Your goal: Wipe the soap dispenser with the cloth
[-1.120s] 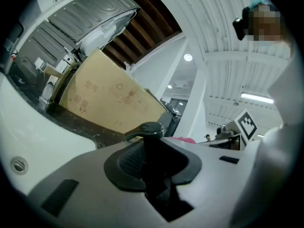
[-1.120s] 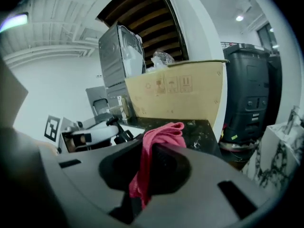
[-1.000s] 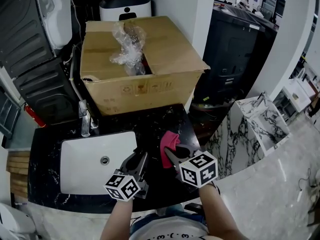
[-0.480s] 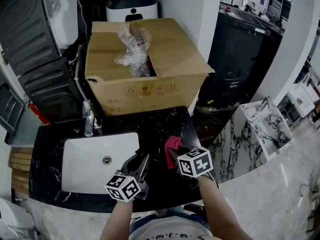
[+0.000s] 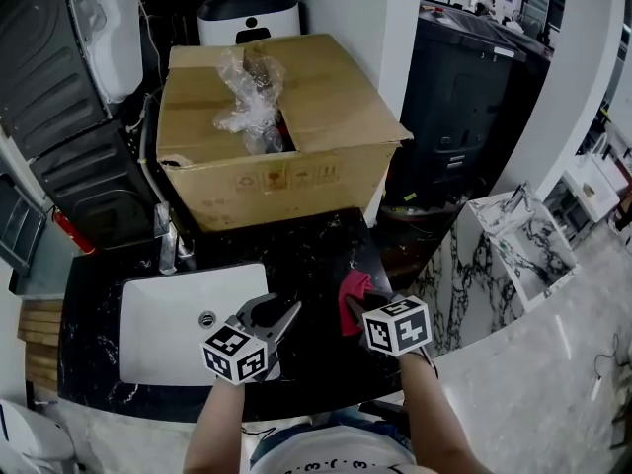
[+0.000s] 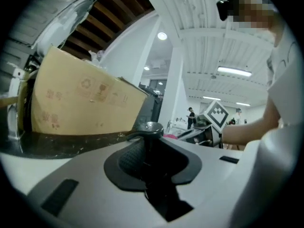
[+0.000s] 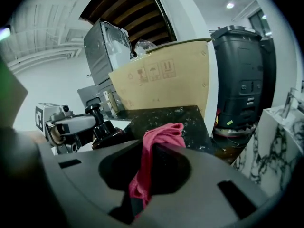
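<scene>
Basically, the wiping looks not yet begun. The soap dispenser (image 7: 101, 129), a dark pump bottle, is at left-centre of the right gripper view. In the left gripper view its pump head pokes up at mid-frame between the jaws. The left tongs (image 5: 275, 310) are clenched on it, pads against the dark body. In the head view that puts it at lower centre, hard to pick out against the black surface (image 5: 306, 245). I can't tell whether it stands on the surface or is lifted off it.

The cloth (image 7: 161, 136), pink-red and bunched, is grasped by the right tongs (image 5: 355, 302), with a fold sticking out past the jaw tips. In the head view it's just right of centre, near the dispenser but apart from it. No view shows fabric touching the bottle.

Done, judging from this: both things are picked up, one per hand, and brought close. Left: close the gap, rub the cloth over the body and pump, probably turn the bottle to reach the other sides, then set it down. No foam or wet marks are visible, so there's no sign of a wiped area.

Around them, the white sink (image 5: 168, 314) is at lower left of the head view. A cardboard box (image 5: 276, 117) fills the upper centre, at the back of the surface.
</scene>
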`<action>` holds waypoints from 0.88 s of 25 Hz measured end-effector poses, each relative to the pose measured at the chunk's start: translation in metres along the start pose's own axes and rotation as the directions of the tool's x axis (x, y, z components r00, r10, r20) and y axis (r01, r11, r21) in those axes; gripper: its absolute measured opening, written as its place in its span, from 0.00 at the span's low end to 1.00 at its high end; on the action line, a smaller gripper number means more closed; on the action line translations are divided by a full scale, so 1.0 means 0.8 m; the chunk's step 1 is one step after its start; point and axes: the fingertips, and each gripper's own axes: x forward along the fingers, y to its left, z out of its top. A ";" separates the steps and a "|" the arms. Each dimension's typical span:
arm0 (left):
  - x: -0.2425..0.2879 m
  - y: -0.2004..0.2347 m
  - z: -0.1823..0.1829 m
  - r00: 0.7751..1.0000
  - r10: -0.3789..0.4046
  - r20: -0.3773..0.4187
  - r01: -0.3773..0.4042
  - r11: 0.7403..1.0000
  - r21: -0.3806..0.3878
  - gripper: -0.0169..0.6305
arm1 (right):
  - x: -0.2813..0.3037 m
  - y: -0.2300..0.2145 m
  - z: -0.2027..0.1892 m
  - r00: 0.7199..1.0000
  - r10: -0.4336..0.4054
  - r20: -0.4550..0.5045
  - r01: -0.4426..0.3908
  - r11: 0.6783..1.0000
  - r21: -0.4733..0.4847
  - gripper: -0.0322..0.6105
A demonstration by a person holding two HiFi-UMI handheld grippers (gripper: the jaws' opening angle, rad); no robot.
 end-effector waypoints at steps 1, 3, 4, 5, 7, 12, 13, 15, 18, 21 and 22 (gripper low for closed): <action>0.006 -0.002 0.001 0.999 -0.025 -0.032 0.027 0.999 0.047 0.17 | -0.005 -0.005 0.001 1.000 -0.009 0.009 0.009 1.000 0.008 0.13; 0.016 -0.007 0.000 0.991 -0.074 -0.107 0.090 0.984 0.154 0.18 | -0.014 -0.013 0.003 0.999 -0.021 0.027 0.020 0.999 0.028 0.13; 0.021 -0.009 -0.001 0.984 -0.098 -0.149 0.127 0.970 0.206 0.17 | -0.019 -0.016 0.003 0.999 -0.024 0.036 0.022 0.999 0.040 0.13; 0.025 -0.010 -0.003 0.974 -0.119 -0.190 0.166 0.953 0.252 0.17 | -0.023 -0.019 0.004 0.999 -0.026 0.044 0.024 0.998 0.051 0.13; 0.028 -0.010 -0.006 0.955 -0.153 -0.255 0.230 0.923 0.308 0.17 | -0.030 -0.025 0.003 0.998 -0.033 0.057 0.029 0.997 0.071 0.13; 0.021 0.009 0.002 0.967 -0.063 -0.247 0.141 0.940 0.311 0.31 | -0.043 -0.032 0.003 0.996 -0.044 0.080 0.036 0.994 0.099 0.13; 0.019 0.009 0.003 0.976 -0.030 -0.218 0.094 0.952 0.292 0.33 | -0.044 -0.034 0.004 0.995 -0.046 0.085 0.037 0.994 0.106 0.13; 0.013 0.006 0.002 0.988 0.043 -0.150 -0.006 0.971 0.241 0.34 | -0.045 -0.036 0.007 0.995 -0.049 0.092 0.038 0.992 0.118 0.13; 0.009 0.002 -0.006 0.975 0.208 -0.075 -0.192 0.965 0.177 0.35 | -0.045 -0.037 0.011 0.994 -0.050 0.100 0.038 0.992 0.120 0.13; 0.016 -0.003 -0.005 0.935 0.353 -0.028 -0.348 0.931 0.113 0.35 | -0.045 -0.034 0.014 0.993 -0.044 0.109 0.030 0.992 0.119 0.13; 0.019 -0.003 -0.004 0.917 0.399 -0.022 -0.395 0.913 0.101 0.35 | -0.044 -0.033 0.014 0.993 -0.041 0.108 0.028 0.993 0.118 0.13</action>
